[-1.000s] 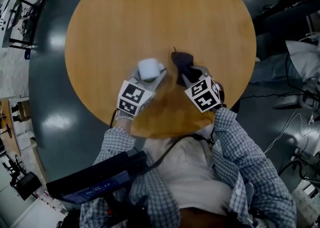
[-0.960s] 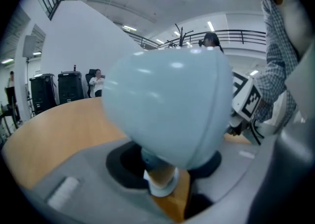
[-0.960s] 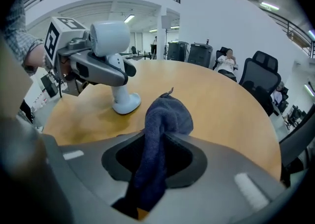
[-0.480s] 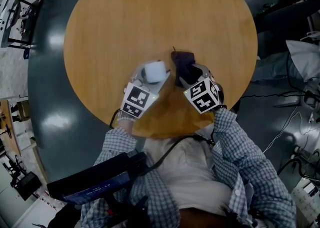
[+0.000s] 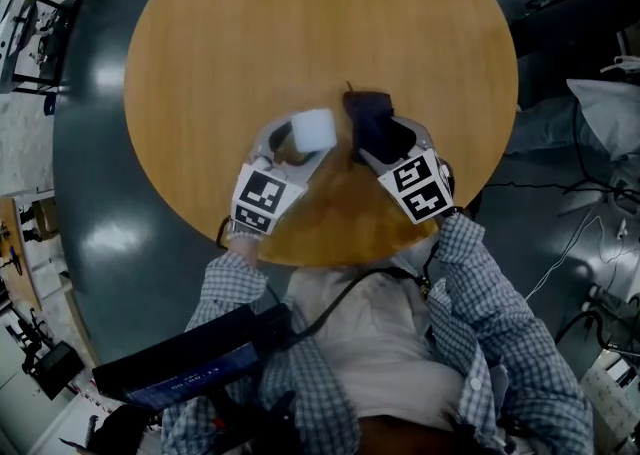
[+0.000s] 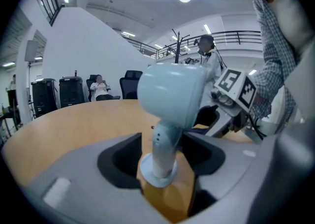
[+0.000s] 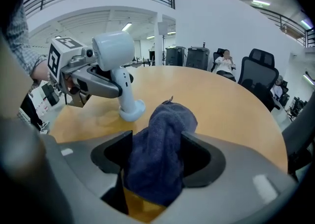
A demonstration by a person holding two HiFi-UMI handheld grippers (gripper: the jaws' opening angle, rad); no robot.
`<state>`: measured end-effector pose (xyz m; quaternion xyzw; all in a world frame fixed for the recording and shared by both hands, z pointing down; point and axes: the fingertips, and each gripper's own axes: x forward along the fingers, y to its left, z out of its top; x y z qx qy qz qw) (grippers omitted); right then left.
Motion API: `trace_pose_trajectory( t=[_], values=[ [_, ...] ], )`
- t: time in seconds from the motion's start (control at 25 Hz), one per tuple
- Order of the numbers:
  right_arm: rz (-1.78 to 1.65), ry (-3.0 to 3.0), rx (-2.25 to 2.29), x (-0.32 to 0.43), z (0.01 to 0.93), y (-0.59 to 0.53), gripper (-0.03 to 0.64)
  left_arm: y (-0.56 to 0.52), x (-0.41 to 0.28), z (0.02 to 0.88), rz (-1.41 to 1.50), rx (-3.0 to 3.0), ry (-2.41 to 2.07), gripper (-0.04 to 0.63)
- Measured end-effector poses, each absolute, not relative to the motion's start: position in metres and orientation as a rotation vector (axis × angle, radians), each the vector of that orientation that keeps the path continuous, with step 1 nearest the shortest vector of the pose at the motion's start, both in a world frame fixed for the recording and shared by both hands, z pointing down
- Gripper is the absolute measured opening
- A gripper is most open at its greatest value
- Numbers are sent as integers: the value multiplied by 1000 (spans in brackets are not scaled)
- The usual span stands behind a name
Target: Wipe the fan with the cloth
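Note:
The small white fan (image 5: 312,130) stands upright on its round base on the round wooden table (image 5: 300,23), near the front edge. My left gripper (image 5: 292,141) has just been opening; its jaws stand either side of the fan's stem (image 6: 161,142) with a gap on each side. The dark blue cloth (image 5: 368,115) lies slumped on the table between the jaws of my right gripper (image 5: 380,141), which have also just been opening and no longer pinch it. In the right gripper view the cloth (image 7: 160,144) fills the gap, with the fan (image 7: 114,50) just left of it.
The table's front edge (image 5: 330,261) runs right behind both grippers, close to the person's body. Dark floor surrounds the table, with cables (image 5: 575,263) at the right. Office chairs (image 7: 258,78) and seated people stand far beyond the table.
Both grippers' jaws have spread apart. The fan's head has shifted slightly right and now sits upright between the left jaws. The cloth has sagged loose between the right jaws.

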<state>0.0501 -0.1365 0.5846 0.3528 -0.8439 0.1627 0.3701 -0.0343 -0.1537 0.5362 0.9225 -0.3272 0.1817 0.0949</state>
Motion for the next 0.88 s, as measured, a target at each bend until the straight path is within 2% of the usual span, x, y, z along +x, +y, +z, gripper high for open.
trace_pose_trajectory(
  t=[0.24,0.32,0.72,0.88],
  values=[
    [424,-2170,994,59,573,-135,292,-142,-53,532,512,2673,-1018,245],
    [394,-2169,1035,61,565,-134,237,-138,-62,526,491,2643,-1046,241],
    [401,-2299,1246,75,505,-118,46,-118,-95,461,210,2639,-1184,0],
    [434,-2356,1310,76,487,-118,8,-114,-94,443,132,2645,-1208,0]
  ],
)
